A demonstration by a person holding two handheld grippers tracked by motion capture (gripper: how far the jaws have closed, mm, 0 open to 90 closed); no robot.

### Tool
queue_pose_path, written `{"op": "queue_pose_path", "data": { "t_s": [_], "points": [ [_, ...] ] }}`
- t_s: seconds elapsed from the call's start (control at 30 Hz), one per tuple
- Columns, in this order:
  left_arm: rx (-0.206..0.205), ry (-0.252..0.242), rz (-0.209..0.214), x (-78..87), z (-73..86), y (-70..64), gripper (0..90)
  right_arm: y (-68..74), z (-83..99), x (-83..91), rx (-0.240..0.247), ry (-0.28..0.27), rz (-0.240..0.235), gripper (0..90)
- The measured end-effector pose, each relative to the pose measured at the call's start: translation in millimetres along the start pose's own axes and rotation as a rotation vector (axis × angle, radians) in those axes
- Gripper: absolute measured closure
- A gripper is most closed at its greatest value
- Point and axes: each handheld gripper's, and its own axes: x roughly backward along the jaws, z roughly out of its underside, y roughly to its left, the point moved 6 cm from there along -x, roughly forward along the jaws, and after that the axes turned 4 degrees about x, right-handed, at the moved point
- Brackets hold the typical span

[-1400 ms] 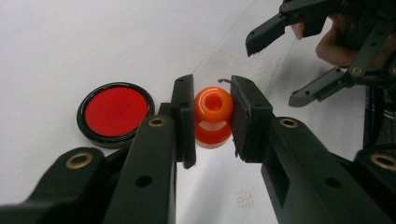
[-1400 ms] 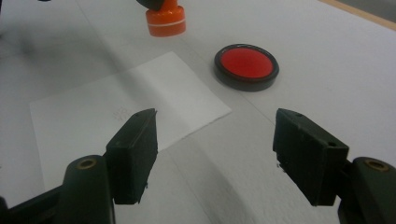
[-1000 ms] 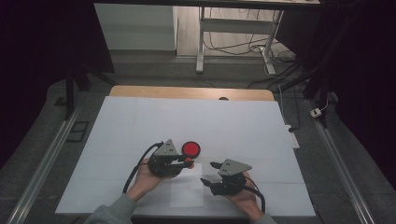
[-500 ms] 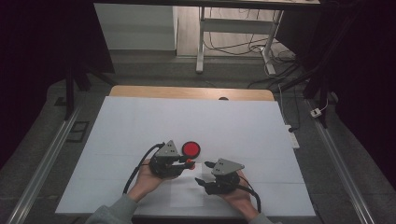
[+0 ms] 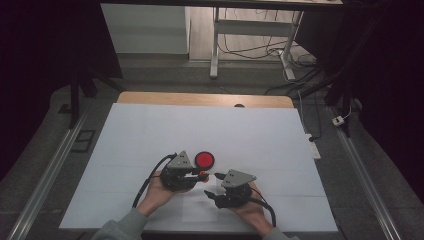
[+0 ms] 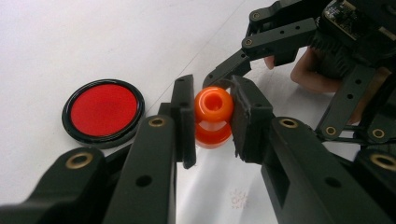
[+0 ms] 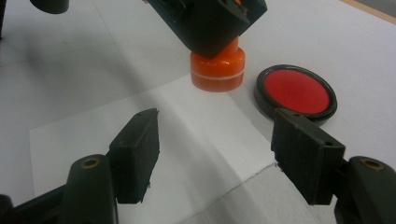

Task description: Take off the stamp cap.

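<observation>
A small orange bottle-shaped piece (image 6: 213, 115) with a hollow top stands on the white table, and my left gripper (image 6: 212, 122) is shut on its neck. The same orange piece (image 7: 217, 70) has its base on the table in the right gripper view. Beside it lies a red disc with a black rim (image 6: 102, 112) (image 7: 295, 92) (image 5: 204, 159). My right gripper (image 7: 215, 154) is open with nothing between its jaws, a short way from the orange piece. In the high view the left gripper (image 5: 201, 175) and right gripper (image 5: 214, 186) sit close together near the front edge.
A white sheet covers the table (image 5: 150, 130), with a wooden edge (image 5: 200, 99) at the back. A loose sheet of white paper (image 7: 140, 116) lies under the right gripper. A power strip (image 5: 313, 148) hangs at the table's right side.
The right gripper has moved left, closer to the left gripper and the orange piece. The left gripper keeps its hold in the same place.
</observation>
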Motion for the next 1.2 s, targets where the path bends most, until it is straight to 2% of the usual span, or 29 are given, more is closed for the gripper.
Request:
{"op": "queue_pose_path", "data": {
  "t_s": [0.57,0.87,1.2],
  "points": [
    [-0.001,0.0,0.003,-1.1,0.4,-0.5,71.6,4.6,-8.0,-7.0,0.009,-0.009,-0.001,36.0],
    [-0.004,0.006,0.004,-2.4,1.0,-1.0,71.7,4.8,-9.9,-9.8,0.013,0.007,0.03,42.6],
    [-0.006,0.009,0.008,-4.0,1.4,-2.3,71.7,4.6,-12.1,-12.0,0.011,0.001,0.039,51.8]
  ]
}}
